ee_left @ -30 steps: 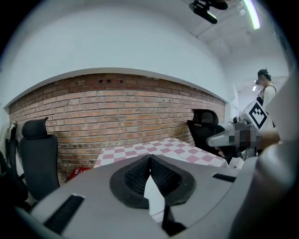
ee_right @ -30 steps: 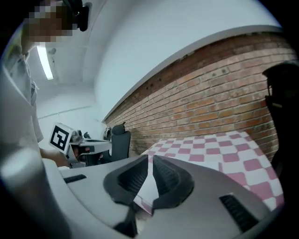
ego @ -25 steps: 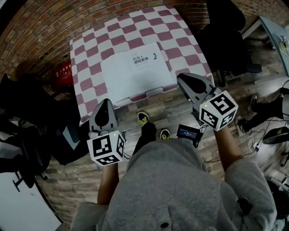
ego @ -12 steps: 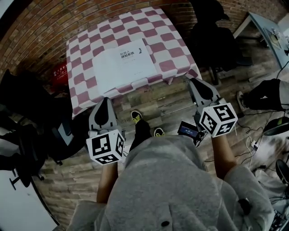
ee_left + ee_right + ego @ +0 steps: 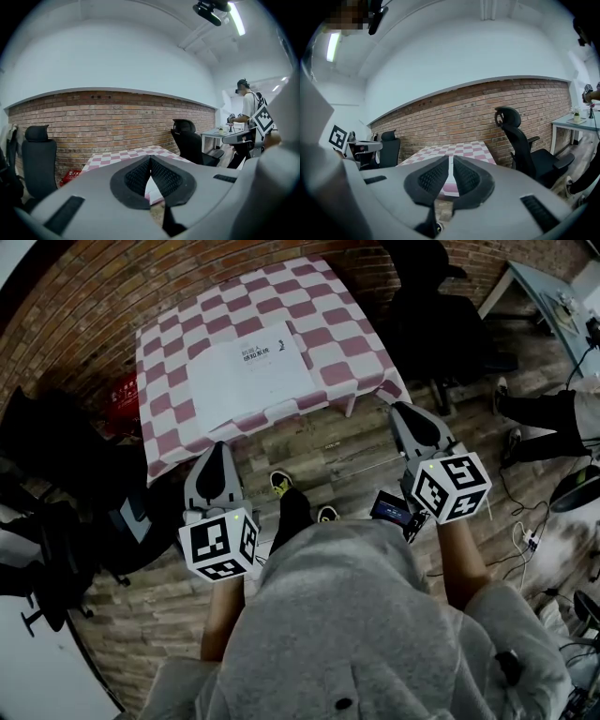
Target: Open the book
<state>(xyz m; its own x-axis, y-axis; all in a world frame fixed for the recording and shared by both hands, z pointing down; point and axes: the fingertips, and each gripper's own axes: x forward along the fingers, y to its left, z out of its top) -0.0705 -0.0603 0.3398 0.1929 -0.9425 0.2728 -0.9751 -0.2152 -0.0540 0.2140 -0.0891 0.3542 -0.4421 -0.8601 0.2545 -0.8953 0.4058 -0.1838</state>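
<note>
Nearest, the head view alone showed the person's grey hooded top and yellow-trimmed shoes on the plank floor. It also showed the left gripper and right gripper held out over that floor, short of the checked table and well apart from the book. Only the gripper views gave the jaws. The left gripper's pads met at their tips, clenched on nothing, and the right gripper's pads stood a thin slit apart, likewise empty. The book lay flat near the table's front edge, white face up, with dark print toward its far right corner. Each gripper view hid most of it behind that gripper's own jaws. A red crate sat beside the table's left side by the brick wall, its contents too dark to make out. A black office chair stood right of the table. Farthest, only the left gripper view caught a second person by a white desk, partly cut off.
</note>
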